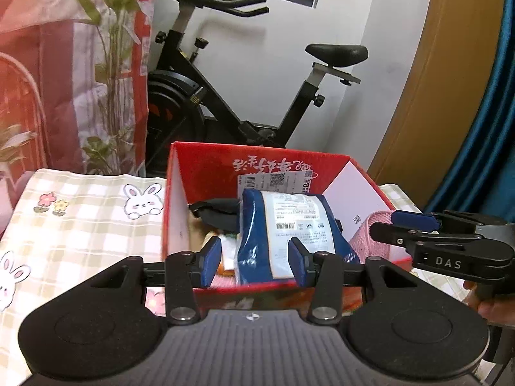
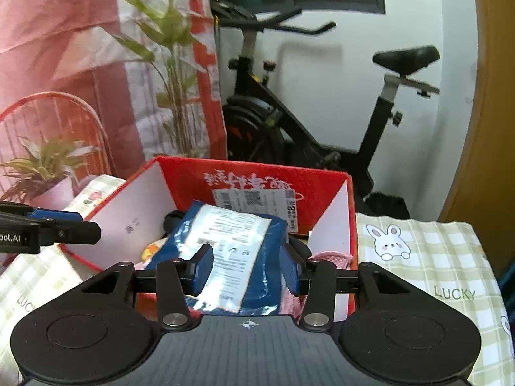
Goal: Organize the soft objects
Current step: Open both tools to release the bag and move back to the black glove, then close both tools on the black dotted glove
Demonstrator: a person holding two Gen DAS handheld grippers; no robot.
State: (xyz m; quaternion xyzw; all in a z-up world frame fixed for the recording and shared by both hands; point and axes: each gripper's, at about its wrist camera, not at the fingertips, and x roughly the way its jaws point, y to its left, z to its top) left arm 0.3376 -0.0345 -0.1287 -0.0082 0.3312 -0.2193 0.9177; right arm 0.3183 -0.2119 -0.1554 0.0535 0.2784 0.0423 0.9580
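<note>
A red cardboard box stands on the checked tablecloth. In it lie a blue soft packet with a white label, a pink knitted item, a black item and small colourful pieces. My left gripper is open and empty at the box's near rim, its pads either side of the packet's near end without touching it. My right gripper is open and empty over the same box, with the packet seen between its fingers. The pink item also shows at the right of that view.
An exercise bike stands behind the box by the white wall. A plant and red-white sheeting are at the back left, with a potted plant by a red wire rack. The tablecloth extends either side.
</note>
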